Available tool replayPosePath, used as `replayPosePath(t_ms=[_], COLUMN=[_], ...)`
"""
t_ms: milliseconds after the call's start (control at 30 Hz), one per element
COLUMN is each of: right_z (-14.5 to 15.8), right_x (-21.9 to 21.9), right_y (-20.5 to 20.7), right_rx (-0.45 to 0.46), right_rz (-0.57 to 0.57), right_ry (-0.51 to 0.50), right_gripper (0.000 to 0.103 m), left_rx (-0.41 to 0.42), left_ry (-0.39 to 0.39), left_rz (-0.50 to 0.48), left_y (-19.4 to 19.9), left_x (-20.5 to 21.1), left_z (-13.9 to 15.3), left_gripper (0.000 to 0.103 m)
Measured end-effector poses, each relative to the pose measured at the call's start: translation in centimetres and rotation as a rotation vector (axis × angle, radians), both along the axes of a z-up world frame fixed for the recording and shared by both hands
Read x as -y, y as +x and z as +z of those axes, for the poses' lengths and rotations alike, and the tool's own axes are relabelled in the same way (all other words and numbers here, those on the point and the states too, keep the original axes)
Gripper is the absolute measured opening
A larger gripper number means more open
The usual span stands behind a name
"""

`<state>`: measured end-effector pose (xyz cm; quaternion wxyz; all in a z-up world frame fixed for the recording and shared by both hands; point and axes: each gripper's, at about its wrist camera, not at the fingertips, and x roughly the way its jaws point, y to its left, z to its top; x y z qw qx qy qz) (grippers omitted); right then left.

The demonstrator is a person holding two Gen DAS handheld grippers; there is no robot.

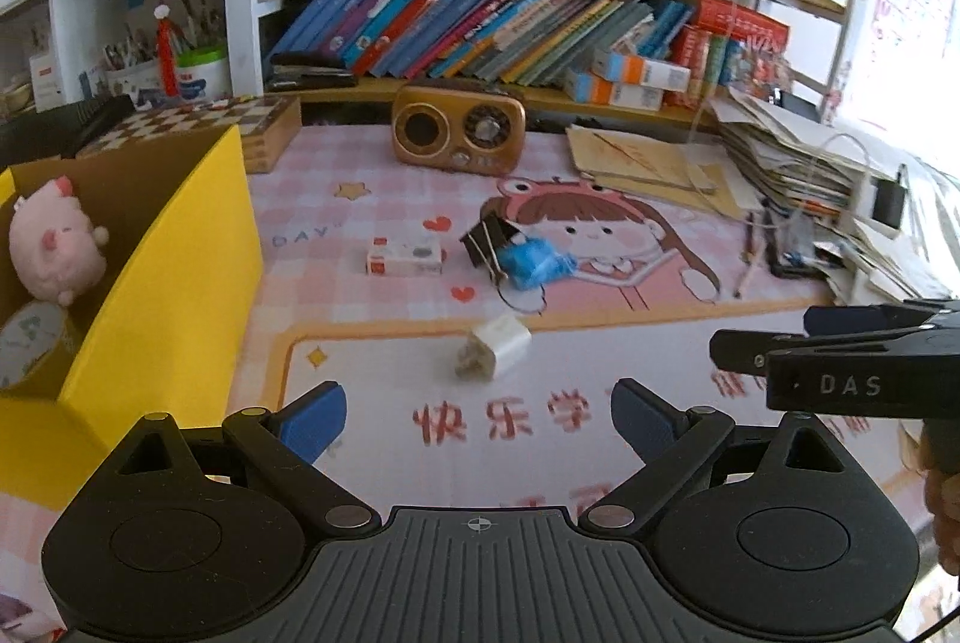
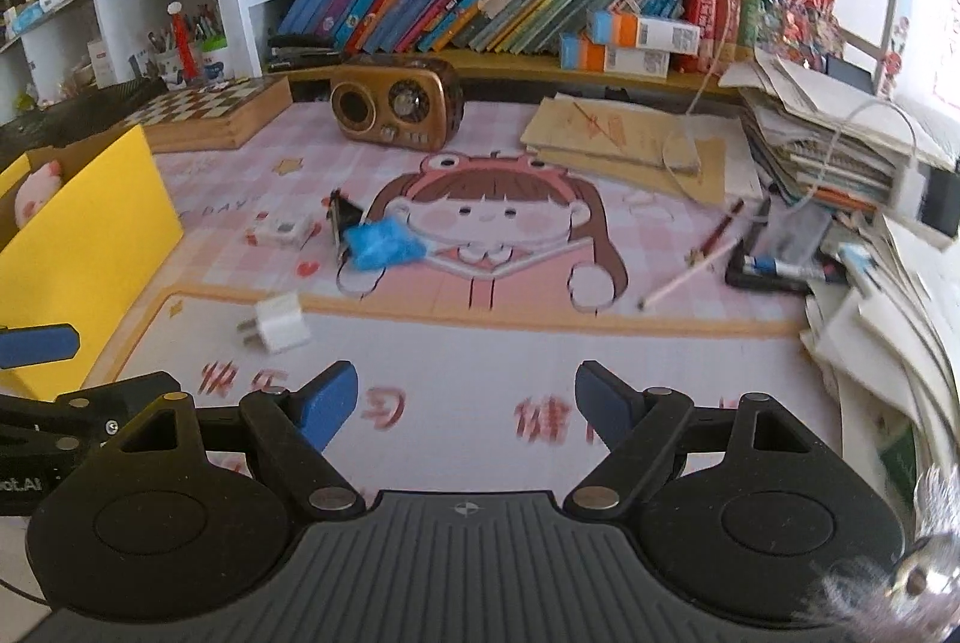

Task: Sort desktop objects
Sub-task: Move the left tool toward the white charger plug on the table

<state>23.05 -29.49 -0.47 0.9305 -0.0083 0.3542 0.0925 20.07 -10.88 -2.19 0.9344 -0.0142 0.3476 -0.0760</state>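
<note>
The left gripper (image 1: 478, 418) hangs low over the worktop (image 1: 540, 373) with its blue-padded fingers (image 1: 315, 424) spread wide and nothing between them. The right gripper (image 2: 467, 403) is also open, somewhat less wide, its fingers (image 2: 330, 403) touching nothing.

Taking the white square plug-in charger (image 1: 495, 355) as the landmark: it lies on its side on the pink cartoon desk mat (image 1: 384, 199) just beyond the left gripper's fingertips, well apart from both grippers. Its prongs are blurred in the left wrist view. Left of the charger stands the yellow cardboard box (image 1: 174, 277), holding a pink plush pig (image 1: 51, 241) and a roll of tape (image 1: 30, 349) that the box wall partly hides. Just behind the charger lie a black binder clip (image 1: 486, 244) touching a crumpled blue plastic wad (image 1: 531, 265), and to their left a small white and red box (image 1: 405, 256) whose print is too blurred to read. Far behind the charger sits a brown retro radio (image 1: 459, 132), with a wooden chessboard box (image 1: 240, 120) to its left and leaning books (image 1: 468, 24) on the shelf behind. Far right of the charger, pencils (image 2: 690, 277) and paper stacks (image 2: 840, 150) smear towards the frame edge.
</note>
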Motion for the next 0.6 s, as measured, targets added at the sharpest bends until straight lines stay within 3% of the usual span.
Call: replayPosePath(t_ms=[367, 467, 600], right_z=[-0.4, -0.6, -0.6], right_x=[0.8, 0.8, 1.0], right_y=[3.8, 4.2, 4.6], right_rx=[0.013, 0.007, 0.0], right_rz=[0.033, 0.04, 0.05], right_ry=[0.005, 0.002, -0.003], right_gripper=[0.079, 0.079, 0.079], left_rx=[-0.004, -0.014, -0.047], left_ry=[0.029, 0.042, 0.066], left_rz=[0.018, 0.021, 0.035], left_y=[3.7, 5.1, 6.7], left_x=[2.5, 2.9, 3.4], left_z=[-1.7, -2.6, -4.1], left_gripper=[0.089, 0.081, 0.061])
